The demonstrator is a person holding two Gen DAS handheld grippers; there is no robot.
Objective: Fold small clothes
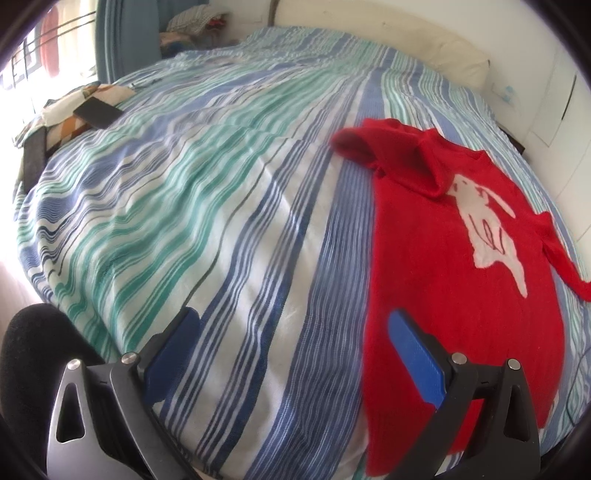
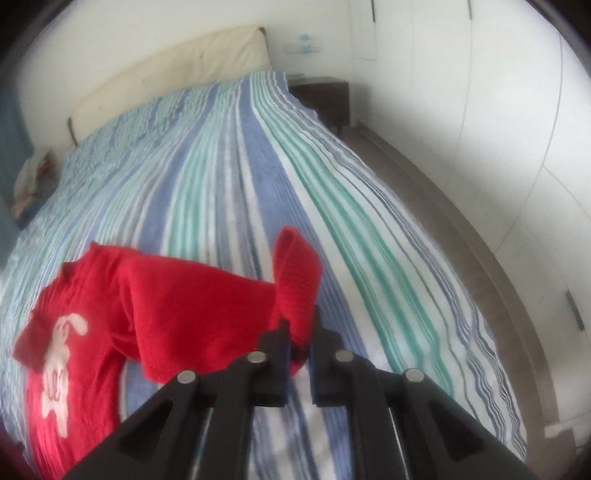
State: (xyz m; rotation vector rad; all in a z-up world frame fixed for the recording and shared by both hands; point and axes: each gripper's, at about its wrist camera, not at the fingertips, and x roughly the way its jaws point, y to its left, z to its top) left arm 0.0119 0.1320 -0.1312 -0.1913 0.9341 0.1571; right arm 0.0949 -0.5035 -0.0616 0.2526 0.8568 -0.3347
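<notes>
1. A red sweater with a white rabbit figure on its front lies spread on the striped bedcover, toward one side of the bed and nearer its foot than the headboard.
2. The right gripper is clamped on the cuff end of one red sleeve; the cloth sticks up between the two dark jaws, and the sleeve stretches from there back to the body of the sweater.
3. The left gripper hangs over the bedcover with its jaws spread wide and nothing between them. One blue pad sits over the sweater's lower edge; whether it touches the knit I cannot tell. The other pad is over bare stripes.
4. The sweater's other sleeve trails off toward the bed's edge.
5. No box or basket shows. A dark flat object rests on a patterned cushion at the far corner of the bed, and a heap of cloth sits beyond the bed near the curtain.
6. A dark nightstand stands beside the headboard against the white wall.
</notes>
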